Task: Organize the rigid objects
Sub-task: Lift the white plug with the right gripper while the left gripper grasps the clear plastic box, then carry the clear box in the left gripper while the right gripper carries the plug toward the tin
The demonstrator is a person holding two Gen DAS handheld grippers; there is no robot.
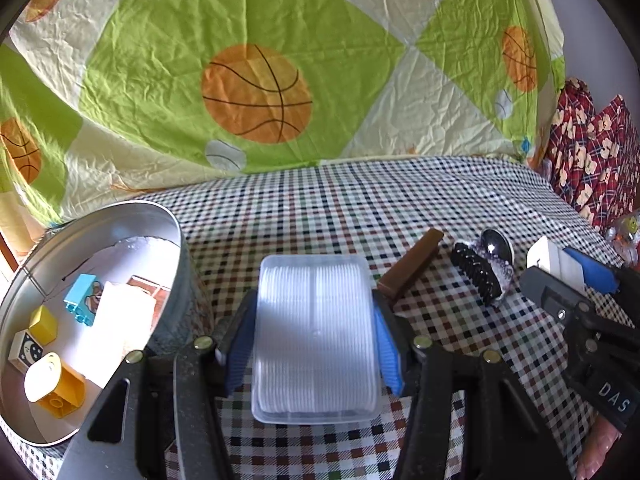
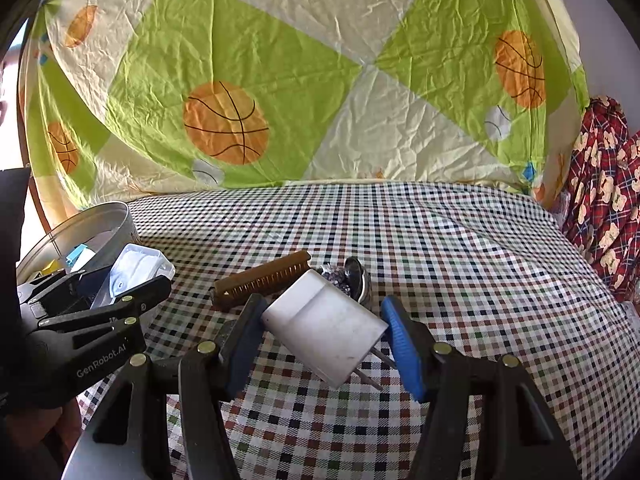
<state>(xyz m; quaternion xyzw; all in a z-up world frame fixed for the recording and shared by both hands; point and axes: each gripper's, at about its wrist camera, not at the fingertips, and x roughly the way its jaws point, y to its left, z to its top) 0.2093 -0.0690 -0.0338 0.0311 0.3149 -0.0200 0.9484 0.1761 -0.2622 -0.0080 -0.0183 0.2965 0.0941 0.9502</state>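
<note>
**Both jaws loaded: clear box in my left, white plug in my right**

In the left wrist view, my left gripper [image 1: 316,344] is clamped on a clear plastic box [image 1: 316,336] at the lower centre of the frame. Its blue pads [image 1: 386,354] press the box's two long sides, and the box sticks out forward past the fingertips, above the checked tablecloth [image 1: 400,200]. At the lower left stands a round metal tin [image 1: 182,264], holding a blue block [image 1: 82,298], yellow blocks [image 1: 44,324] and a white piece.

In the right wrist view, my right gripper [image 2: 324,336] grips a white plug adapter [image 2: 326,330] at the centre of the frame. It lies tilted between the pads, its two metal prongs [image 2: 370,378] pointing down and to the right, toward my right finger.

Just beyond the adapter, on the cloth, lie a brown comb [image 2: 260,280] and a dark hair clip [image 2: 358,276], close together. The tin sits at the left edge of this view, behind my left gripper.
</note>
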